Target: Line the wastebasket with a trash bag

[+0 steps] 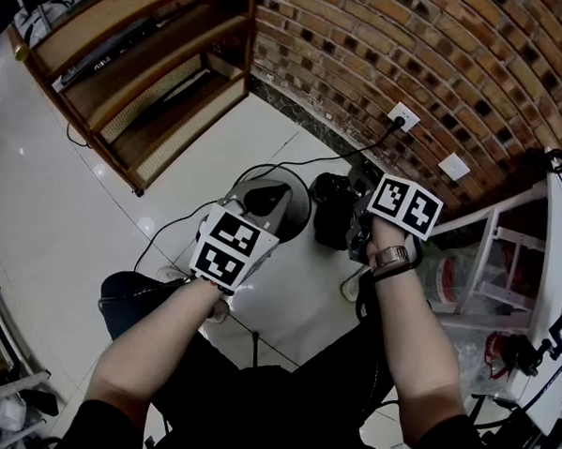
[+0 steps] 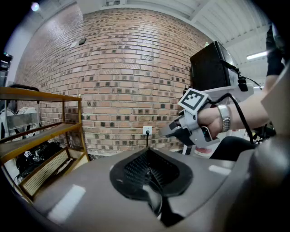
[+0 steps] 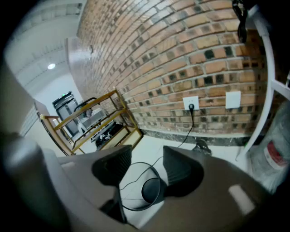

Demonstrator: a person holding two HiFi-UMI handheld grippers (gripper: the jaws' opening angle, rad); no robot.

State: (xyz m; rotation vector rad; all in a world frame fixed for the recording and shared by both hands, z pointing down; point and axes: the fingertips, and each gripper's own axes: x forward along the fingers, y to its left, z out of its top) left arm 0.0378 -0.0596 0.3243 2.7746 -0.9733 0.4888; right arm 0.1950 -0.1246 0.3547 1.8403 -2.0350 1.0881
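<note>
Right gripper view — wastebasket (image 3: 152, 192) on floor (image 3: 154, 144), beyond right hand-held gripper (image 3: 147, 158)

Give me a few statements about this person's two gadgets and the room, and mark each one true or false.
1. The left hand-held gripper has its jaws closed together. True.
2. The right hand-held gripper is clamped on something. False: its jaws stand apart with nothing between them.
3. A cable is plugged into a socket on the brick wall. True.
4. The wooden shelf stands on the person's right. False: it is on the left in the head view.
5. The wristwatch is on the left wrist. False: it is on the right wrist.
</note>
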